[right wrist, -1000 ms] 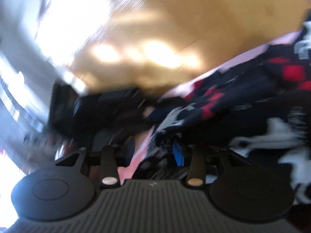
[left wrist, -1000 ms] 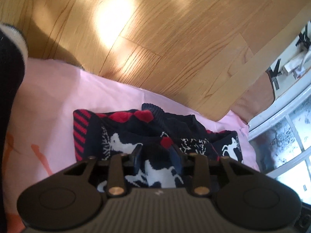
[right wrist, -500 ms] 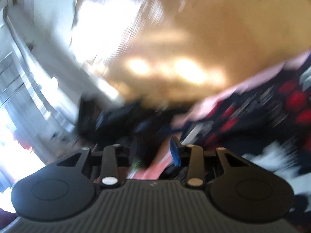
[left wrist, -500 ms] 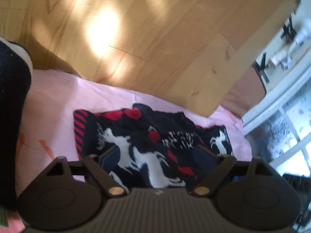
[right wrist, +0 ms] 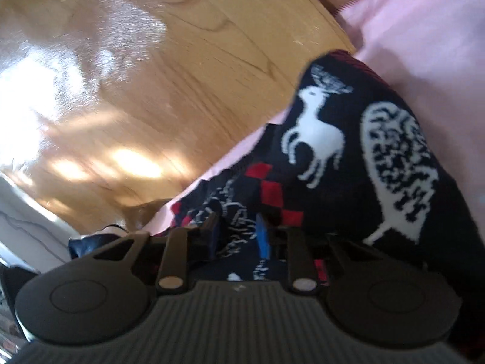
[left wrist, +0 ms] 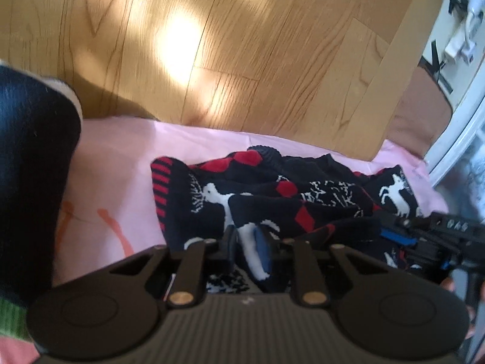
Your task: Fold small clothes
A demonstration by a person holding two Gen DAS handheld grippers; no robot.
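Observation:
A small dark knit sweater with white reindeer and red diamonds lies bunched on a pink cloth. My left gripper is shut on a fold of the sweater at its near edge. My right gripper is shut on another part of the sweater, near a white reindeer and tree motif. The right gripper also shows at the right edge of the left wrist view, holding the sweater's right side.
The pink cloth lies on a wooden floor. A dark-clothed leg stands at the left. A white window frame and a brown mat are at the right.
My left gripper opened wide half a second ago and has now shut on the sweater's near fold. My right gripper swung over and now holds the sweater's right side.

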